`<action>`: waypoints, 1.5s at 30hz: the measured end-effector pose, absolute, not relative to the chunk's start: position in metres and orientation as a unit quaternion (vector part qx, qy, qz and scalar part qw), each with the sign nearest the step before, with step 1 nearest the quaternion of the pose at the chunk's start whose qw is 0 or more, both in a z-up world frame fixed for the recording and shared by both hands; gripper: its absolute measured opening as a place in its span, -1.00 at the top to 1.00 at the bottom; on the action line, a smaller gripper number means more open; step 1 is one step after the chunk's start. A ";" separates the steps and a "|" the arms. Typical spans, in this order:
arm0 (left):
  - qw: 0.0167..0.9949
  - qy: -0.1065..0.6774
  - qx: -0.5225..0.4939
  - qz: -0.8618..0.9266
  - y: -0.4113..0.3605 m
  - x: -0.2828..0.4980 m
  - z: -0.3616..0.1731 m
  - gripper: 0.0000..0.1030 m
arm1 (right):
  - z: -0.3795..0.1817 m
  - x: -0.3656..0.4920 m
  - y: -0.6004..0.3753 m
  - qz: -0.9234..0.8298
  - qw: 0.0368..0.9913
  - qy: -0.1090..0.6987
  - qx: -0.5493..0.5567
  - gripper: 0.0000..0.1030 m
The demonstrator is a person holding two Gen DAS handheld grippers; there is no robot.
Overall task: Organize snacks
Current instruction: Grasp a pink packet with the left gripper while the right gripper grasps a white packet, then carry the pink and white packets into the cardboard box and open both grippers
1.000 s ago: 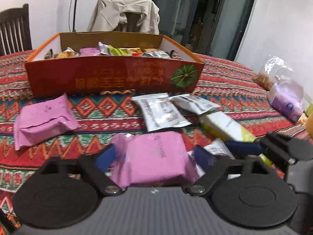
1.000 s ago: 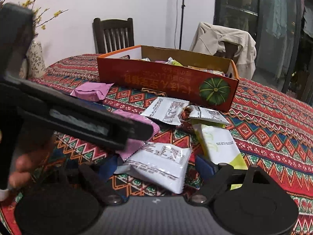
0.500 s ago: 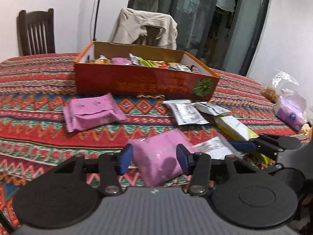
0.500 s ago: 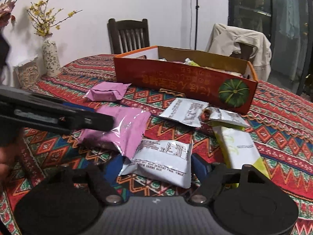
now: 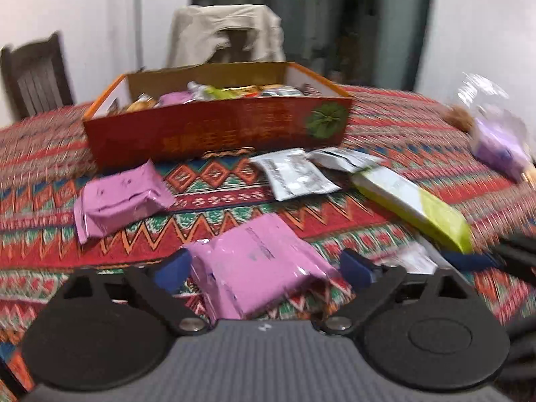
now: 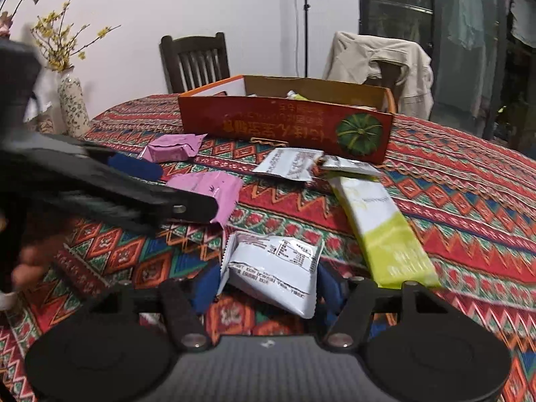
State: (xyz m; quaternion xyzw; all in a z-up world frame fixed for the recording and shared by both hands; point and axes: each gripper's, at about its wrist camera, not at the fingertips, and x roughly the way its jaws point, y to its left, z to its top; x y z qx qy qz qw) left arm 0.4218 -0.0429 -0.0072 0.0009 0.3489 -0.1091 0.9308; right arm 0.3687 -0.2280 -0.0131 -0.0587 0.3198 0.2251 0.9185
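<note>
Floral vase [image 6: 72, 105] shows only in right-wrist view.

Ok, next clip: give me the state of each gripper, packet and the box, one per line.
left gripper: jaws around pink packet, gaps at both pads, grip unclear
pink packet: between left fingers, front raised
right gripper: shut on white packet
white packet: pinched, tilted
second pink packet: lying loose on tablecloth
green-and-white packet: lying flat
red box: open-topped, snacks inside
</note>
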 end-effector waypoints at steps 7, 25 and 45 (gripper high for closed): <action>0.935 0.347 -0.016 -0.069 -0.050 0.432 -0.018 -0.60 | -0.005 0.344 -0.251 0.213 0.926 0.312 -0.033 -0.22; 0.934 0.341 -0.085 -0.068 -0.009 0.277 -0.001 -0.19 | -0.011 0.277 -0.274 0.213 0.927 0.308 -0.003 -0.22; 0.951 0.257 -0.107 -0.137 0.053 0.309 0.055 -0.20 | 0.023 0.297 -0.236 0.196 0.944 0.264 -0.031 -0.22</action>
